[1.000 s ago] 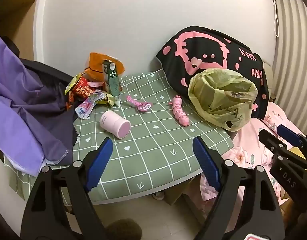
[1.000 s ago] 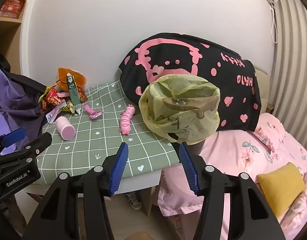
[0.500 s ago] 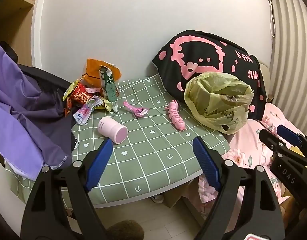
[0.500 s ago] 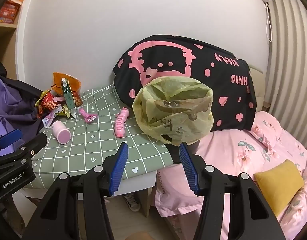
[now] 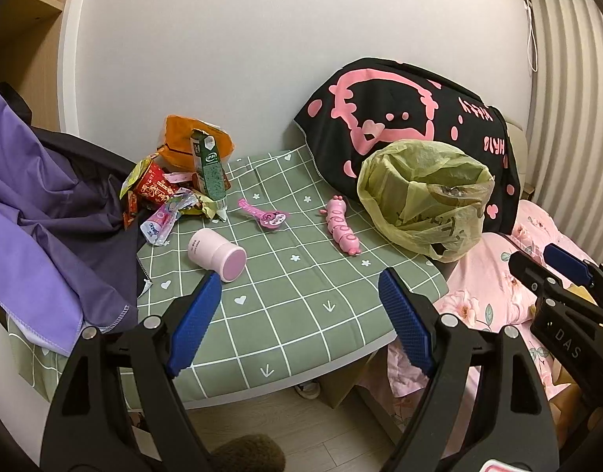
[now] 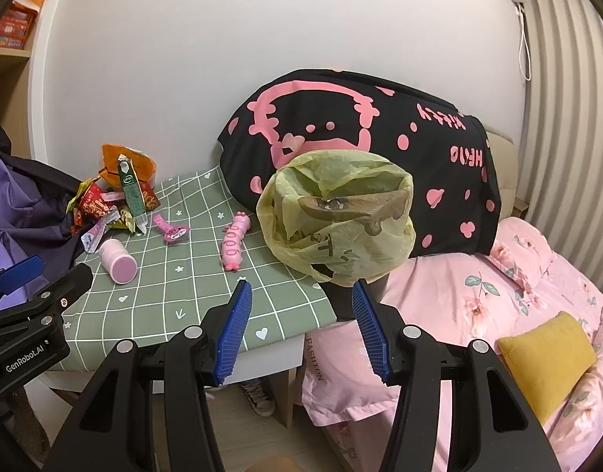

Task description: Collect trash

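Observation:
A heap of snack wrappers (image 5: 160,192) (image 6: 101,204) with a green carton (image 5: 209,171) (image 6: 131,192) and an orange bag (image 5: 187,141) lies at the table's far left. A yellow-green trash bag (image 5: 423,200) (image 6: 337,220) stands open at the table's right edge. My left gripper (image 5: 297,314) is open and empty, held back in front of the table's near edge. My right gripper (image 6: 301,330) is open and empty, below and in front of the bag.
On the green checked tablecloth (image 5: 293,306) lie a pink bottle (image 5: 217,253), a pink comb-like toy (image 5: 266,216) and a pink caterpillar toy (image 5: 342,228). Purple cloth (image 5: 34,228) hangs at left. A black pillow (image 6: 360,137) and pink bed (image 6: 498,306) are at right.
Both grippers have drawn back a little from the table, so the table and bag look smaller. Both stay open and empty.

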`<state>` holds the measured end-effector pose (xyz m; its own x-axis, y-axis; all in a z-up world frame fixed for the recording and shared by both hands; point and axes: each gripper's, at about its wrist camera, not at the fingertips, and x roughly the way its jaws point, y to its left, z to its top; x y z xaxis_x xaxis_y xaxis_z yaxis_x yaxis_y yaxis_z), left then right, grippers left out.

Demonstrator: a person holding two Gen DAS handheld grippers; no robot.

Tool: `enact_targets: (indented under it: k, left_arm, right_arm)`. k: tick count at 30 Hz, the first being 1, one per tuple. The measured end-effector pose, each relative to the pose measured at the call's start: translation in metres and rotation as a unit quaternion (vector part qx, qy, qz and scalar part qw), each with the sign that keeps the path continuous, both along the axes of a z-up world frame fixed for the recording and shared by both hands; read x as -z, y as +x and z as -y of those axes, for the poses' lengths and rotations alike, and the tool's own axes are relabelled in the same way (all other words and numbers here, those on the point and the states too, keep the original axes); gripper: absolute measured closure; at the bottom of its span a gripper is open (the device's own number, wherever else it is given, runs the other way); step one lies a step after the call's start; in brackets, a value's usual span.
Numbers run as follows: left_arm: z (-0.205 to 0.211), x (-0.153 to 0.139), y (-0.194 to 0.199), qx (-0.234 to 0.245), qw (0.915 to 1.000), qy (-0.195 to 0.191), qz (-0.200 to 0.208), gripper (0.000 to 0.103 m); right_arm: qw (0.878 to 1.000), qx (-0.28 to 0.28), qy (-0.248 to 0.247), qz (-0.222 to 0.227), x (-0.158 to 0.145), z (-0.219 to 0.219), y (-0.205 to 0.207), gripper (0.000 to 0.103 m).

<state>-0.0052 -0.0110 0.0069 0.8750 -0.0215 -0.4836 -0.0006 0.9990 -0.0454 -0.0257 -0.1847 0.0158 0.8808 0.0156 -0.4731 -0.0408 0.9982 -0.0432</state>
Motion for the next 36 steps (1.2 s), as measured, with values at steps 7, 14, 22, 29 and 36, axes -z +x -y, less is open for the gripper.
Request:
enact_targets:
  k: [7, 14, 22, 29, 36]
  left_arm:
    - [0.0015, -0.0008, -0.0001, 0.001, 1.0000, 0.001, 0.002, 0.025]
    - [0.0017, -0.0012, -0.0003, 0.001, 1.0000, 0.001, 0.002, 0.025]
    - [0.0016, -0.0008, -0.0005, 0.001, 1.0000, 0.001, 0.002, 0.025]
    - [0.0019, -0.0005, -0.0008, 0.001, 1.0000, 0.001, 0.002, 0.025]
    - [0.0038, -0.0009, -0.0017, 0.002, 1.0000, 0.001, 0.002, 0.025]
  right_arm:
    - [1.000, 0.002, 0.001, 0.001, -0.0010, 0.0026, 0.0000, 0.053]
    - [1.000, 0.005, 0.002, 0.003, -0.0037, 0.0059, -0.0011, 0.053]
    - [1.000, 0.005, 0.002, 0.004, -0.0043, 0.0065, -0.0012, 0.053]
    - [1.000, 0.006, 0.001, 0.004, -0.0044, 0.0074, -0.0017, 0.053]
    - [1.000, 0.005, 0.002, 0.004, -0.0043, 0.0077, -0.0023, 0.053]
